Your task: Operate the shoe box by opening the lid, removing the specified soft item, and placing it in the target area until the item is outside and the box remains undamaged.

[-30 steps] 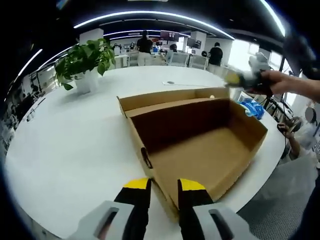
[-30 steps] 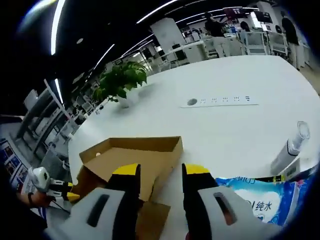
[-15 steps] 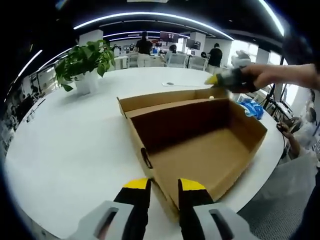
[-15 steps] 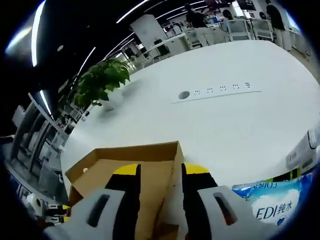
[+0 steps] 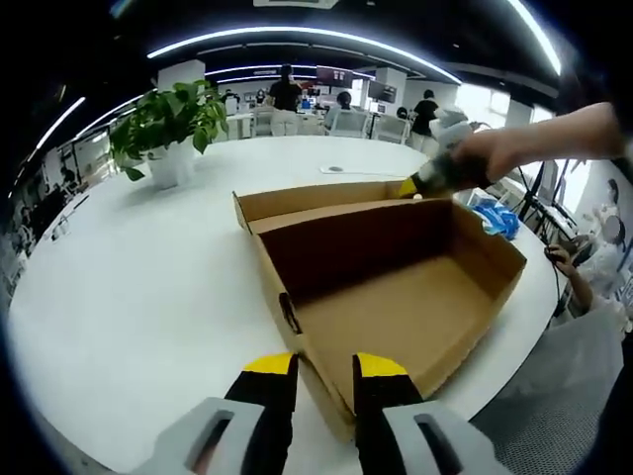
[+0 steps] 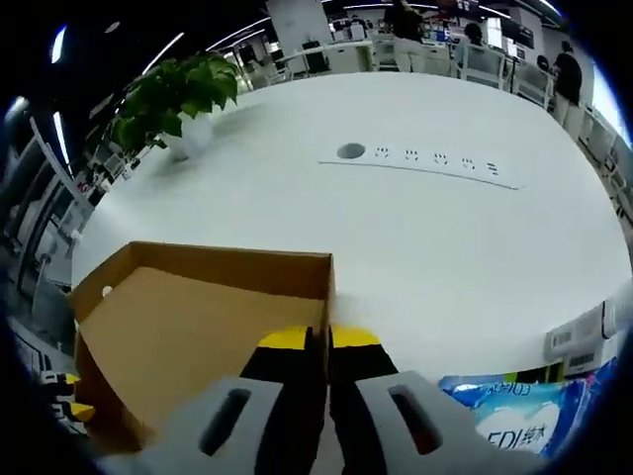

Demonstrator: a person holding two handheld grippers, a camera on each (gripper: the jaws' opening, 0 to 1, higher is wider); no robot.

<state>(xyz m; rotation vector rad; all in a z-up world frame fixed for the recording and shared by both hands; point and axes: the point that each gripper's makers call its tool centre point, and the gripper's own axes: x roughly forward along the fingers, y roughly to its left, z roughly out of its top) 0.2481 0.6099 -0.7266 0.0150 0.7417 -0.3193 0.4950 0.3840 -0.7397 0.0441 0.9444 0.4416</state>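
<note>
Your right gripper [image 6: 318, 341] is pinched tight on the far wall of the box [image 5: 396, 287], by its right corner. Your left gripper [image 5: 323, 368] sits at the box's near corner with its jaws apart, holding nothing. The blue pack [image 6: 514, 406] lies on the table [image 5: 148, 277], just right of the box.

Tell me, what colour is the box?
Brown cardboard box, best seen in the left gripper view.
</note>
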